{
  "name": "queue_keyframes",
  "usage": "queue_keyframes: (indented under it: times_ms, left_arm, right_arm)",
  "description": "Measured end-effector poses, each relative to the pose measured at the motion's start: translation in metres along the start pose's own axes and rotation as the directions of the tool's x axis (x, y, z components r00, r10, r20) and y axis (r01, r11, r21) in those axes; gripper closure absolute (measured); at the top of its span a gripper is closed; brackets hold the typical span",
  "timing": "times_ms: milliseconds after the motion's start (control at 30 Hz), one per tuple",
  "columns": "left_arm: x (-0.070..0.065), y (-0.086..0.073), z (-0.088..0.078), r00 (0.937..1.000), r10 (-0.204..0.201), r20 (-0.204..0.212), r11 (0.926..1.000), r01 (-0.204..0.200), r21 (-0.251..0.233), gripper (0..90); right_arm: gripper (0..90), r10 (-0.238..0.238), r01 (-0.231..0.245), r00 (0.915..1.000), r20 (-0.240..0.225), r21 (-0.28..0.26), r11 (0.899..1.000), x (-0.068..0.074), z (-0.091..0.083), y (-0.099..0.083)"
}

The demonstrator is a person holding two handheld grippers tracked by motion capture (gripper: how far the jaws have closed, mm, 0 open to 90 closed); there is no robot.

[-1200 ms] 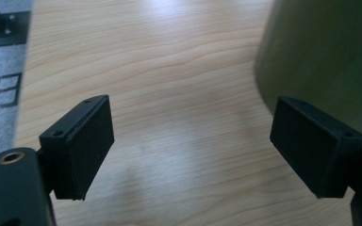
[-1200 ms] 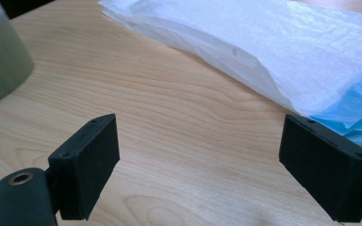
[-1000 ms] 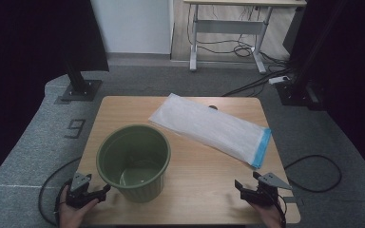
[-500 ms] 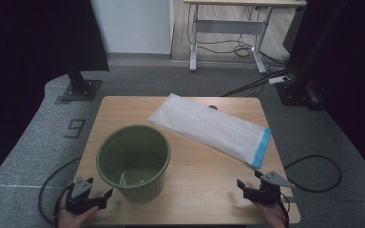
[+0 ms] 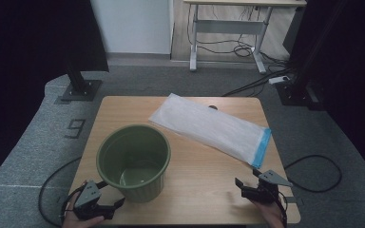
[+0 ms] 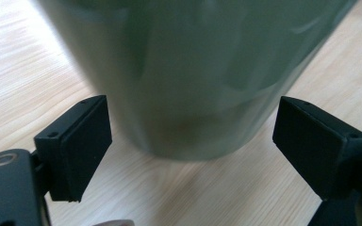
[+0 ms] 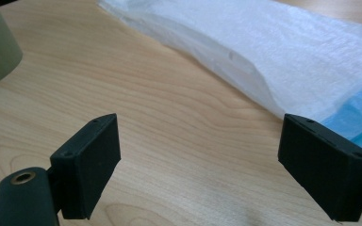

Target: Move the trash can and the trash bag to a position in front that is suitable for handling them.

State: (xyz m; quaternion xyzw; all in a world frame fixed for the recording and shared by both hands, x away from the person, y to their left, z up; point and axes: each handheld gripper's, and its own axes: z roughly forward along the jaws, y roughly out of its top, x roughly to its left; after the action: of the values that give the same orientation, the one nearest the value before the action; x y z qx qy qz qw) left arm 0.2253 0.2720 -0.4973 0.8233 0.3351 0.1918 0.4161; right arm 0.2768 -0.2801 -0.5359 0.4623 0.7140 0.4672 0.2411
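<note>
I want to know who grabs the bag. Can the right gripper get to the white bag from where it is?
Probably yes. The right gripper is open, and bare table lies between it and the white bag; the green bin stands off to the side.

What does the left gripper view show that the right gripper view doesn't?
The left gripper view shows the green bin's lower wall close up, blurred, straight ahead of the open left gripper and apart from both jaws. The right gripper view shows the white plastic bag with its blue end lying flat ahead of the open right gripper, plus just an edge of the bin at the upper left. Both share the wooden table and wide-open black jaws holding nothing.
</note>
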Motion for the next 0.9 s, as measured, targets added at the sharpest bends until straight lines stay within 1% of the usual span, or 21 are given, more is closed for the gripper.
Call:
queue_keyframes:
  times_ms: [33,67,167,333,433,467,500,533,567,733,833,867,900]
  left_arm:
    - [0.000,0.000,0.000,1.0000,0.000,0.000,1.0000,0.000,0.000,10.3]
    - [-0.001,0.002,0.003,1.0000,0.007,-0.004,1.0000,-0.007,0.005,10.3]
    - [-0.002,0.004,0.009,0.9999,0.000,0.015,1.0000,0.000,-0.005,12.1]
    - [0.001,0.005,0.017,0.9999,0.011,0.011,0.9999,-0.011,0.013,12.5]
    - [0.004,0.008,0.021,0.9996,0.013,0.027,0.9999,-0.013,0.007,12.7]
    - [0.006,0.011,0.025,0.9990,0.015,0.042,0.9999,-0.015,0.000,12.6]
    - [0.006,0.011,0.025,0.9990,0.015,0.042,0.9999,-0.015,0.000,12.7]
    - [0.007,0.014,0.031,0.9983,0.023,0.055,0.9997,-0.023,-0.001,12.7]
    - [0.007,0.014,0.031,0.9983,0.023,0.055,0.9997,-0.023,-0.001,12.7]
    - [0.009,0.024,0.046,0.9960,0.045,0.077,0.9990,-0.045,-0.005,13.1]
    - [0.008,0.030,0.055,0.9942,0.065,0.086,0.9979,-0.065,-0.001,13.9]
    - [0.007,0.035,0.061,0.9929,0.075,0.092,0.9972,-0.075,0.000,14.1]
    - [0.007,0.035,0.061,0.9929,0.075,0.092,0.9972,-0.075,0.000,14.1]
  right_arm:
    - [13.1,0.000,0.000,1.0000,0.000,0.000,1.000,0.000,0.000,0.000]
    - [13.0,-0.005,0.005,1.0000,-0.002,0.004,1.000,0.001,0.001,0.000]
    - [13.1,-0.013,0.013,0.9999,-0.006,0.004,1.000,0.003,0.001,0.000]
    - [13.3,-0.013,0.013,0.9999,-0.008,0.009,1.000,0.004,0.002,-0.002]
    - [13.3,-0.027,0.027,0.9996,-0.010,0.015,1.000,0.009,-0.001,-0.005]
    - [13.3,-0.029,0.029,0.9995,-0.010,0.017,0.999,0.010,-0.003,-0.006]
    - [13.3,-0.029,0.029,0.9995,-0.010,0.017,0.999,0.010,-0.003,-0.006]
    - [13.4,-0.029,0.029,0.9995,-0.011,0.016,0.999,0.012,-0.006,-0.008]
    - [13.4,-0.029,0.029,0.9995,-0.011,0.016,0.999,0.012,-0.006,-0.008]
    - [13.7,-0.030,0.030,0.9995,0.005,0.017,0.999,0.015,-0.016,-0.013]
    - [13.7,-0.027,0.027,0.9996,0.012,0.022,0.999,0.015,-0.020,-0.017]
    - [13.8,-0.029,0.028,0.9995,0.016,0.025,0.999,0.016,-0.023,-0.019]
    - [13.8,-0.029,0.028,0.9995,0.016,0.025,0.999,0.016,-0.023,-0.019]
